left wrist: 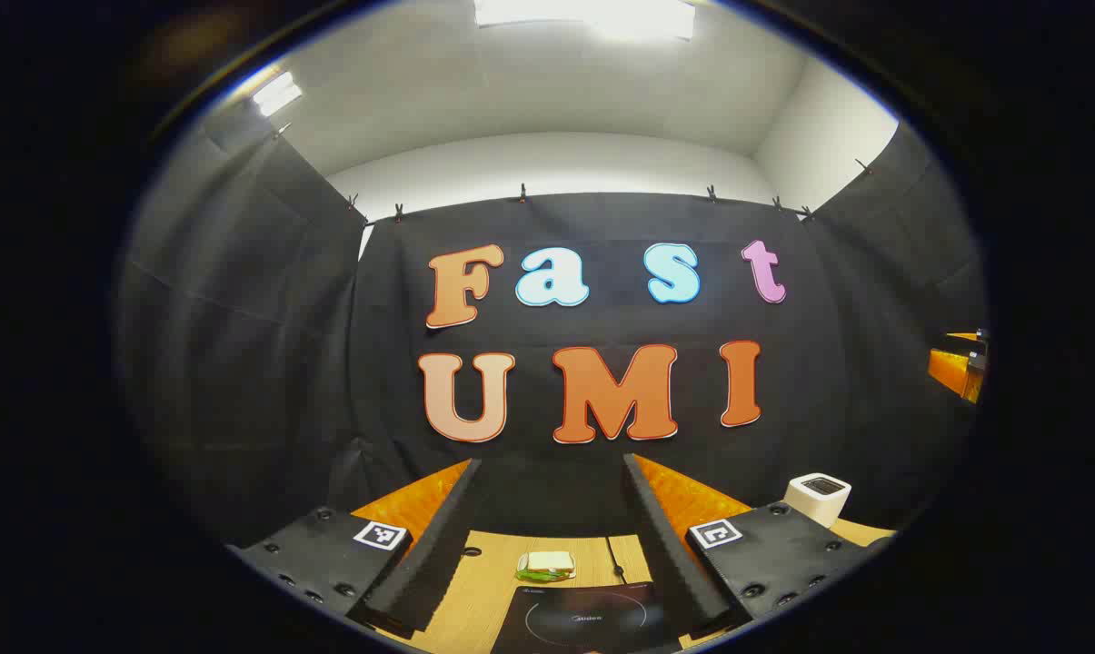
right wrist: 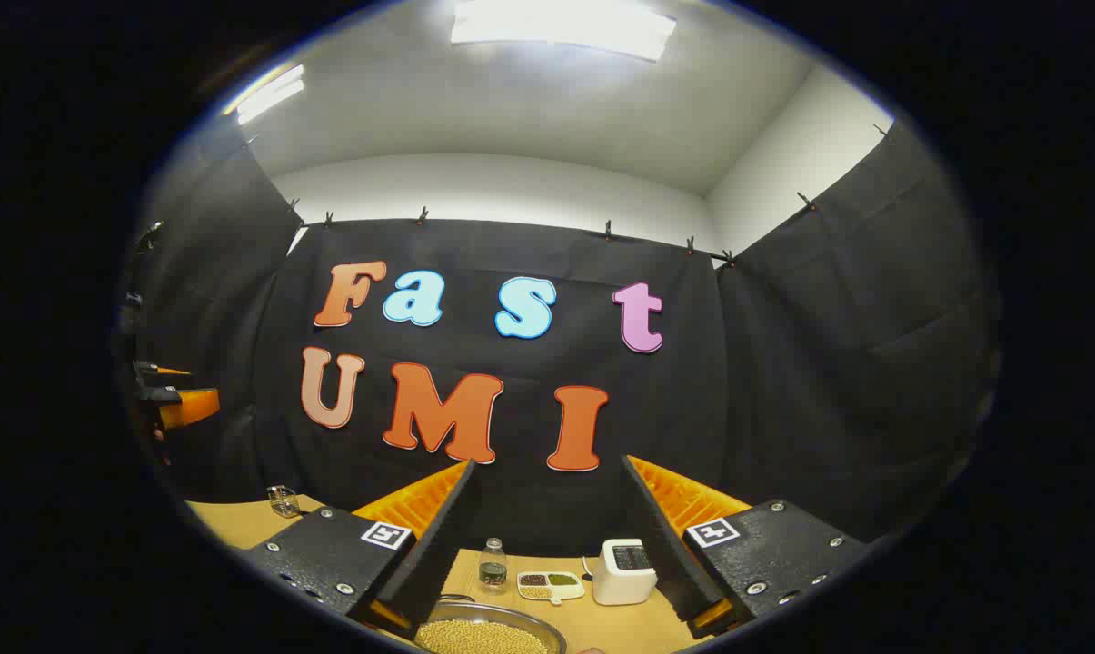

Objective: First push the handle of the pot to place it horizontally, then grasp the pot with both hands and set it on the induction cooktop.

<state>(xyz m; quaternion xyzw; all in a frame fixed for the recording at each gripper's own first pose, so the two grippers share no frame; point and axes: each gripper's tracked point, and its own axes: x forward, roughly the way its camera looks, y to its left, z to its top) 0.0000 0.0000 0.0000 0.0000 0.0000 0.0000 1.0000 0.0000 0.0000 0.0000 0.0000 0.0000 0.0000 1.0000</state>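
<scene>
Both grippers, left [left wrist: 547, 554] and right [right wrist: 547, 554], hang high with fingers spread and empty, the pot [right wrist: 485, 633] of beans on the surface below the right one, so a careless shove at its unseen handle could spill beans short of the cooktop [left wrist: 588, 619].

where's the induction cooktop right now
In the left gripper view the induction cooktop lies on the wooden table at the bottom, between the left gripper's open fingers, with a sandwich just beyond it.
</scene>
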